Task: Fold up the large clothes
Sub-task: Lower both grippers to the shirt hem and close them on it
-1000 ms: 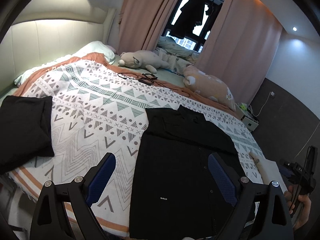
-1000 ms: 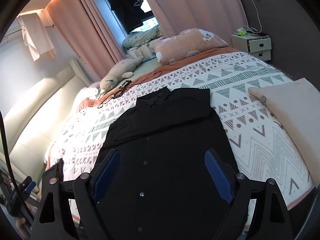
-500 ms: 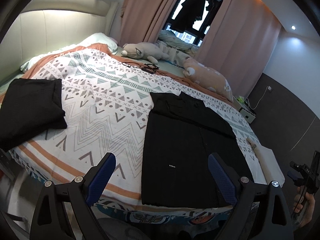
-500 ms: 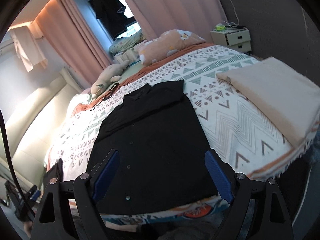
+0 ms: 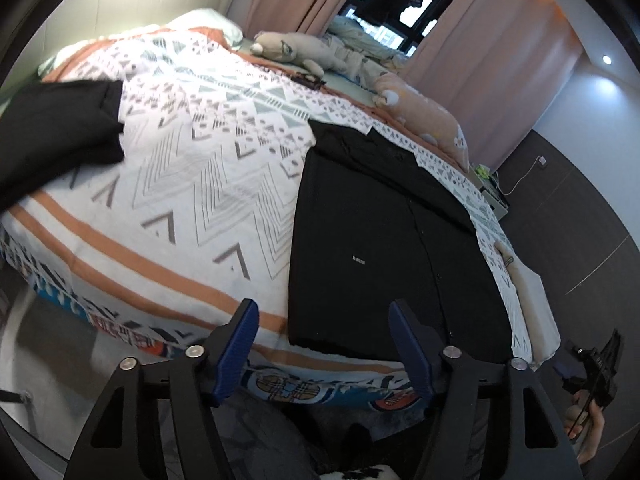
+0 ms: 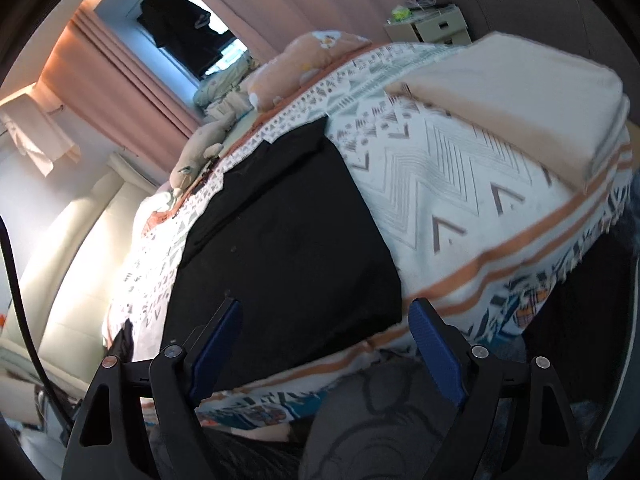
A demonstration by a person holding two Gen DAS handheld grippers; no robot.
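The black button-up shirt (image 5: 384, 240) lies flat on the patterned bedspread (image 5: 192, 184) near the bed's foot edge, while the left gripper (image 5: 323, 344) and right gripper (image 6: 325, 344) hover apart, jaws spread, holding nothing.

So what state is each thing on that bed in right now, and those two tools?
Black shirt: flat on the bedspread, buttoned, sleeves folded in.
Second black garment: folded, at the bed's left.
Beige cloth: folded, at the bed's right.
Left tool: open, holding nothing.
Right tool: open, holding nothing.
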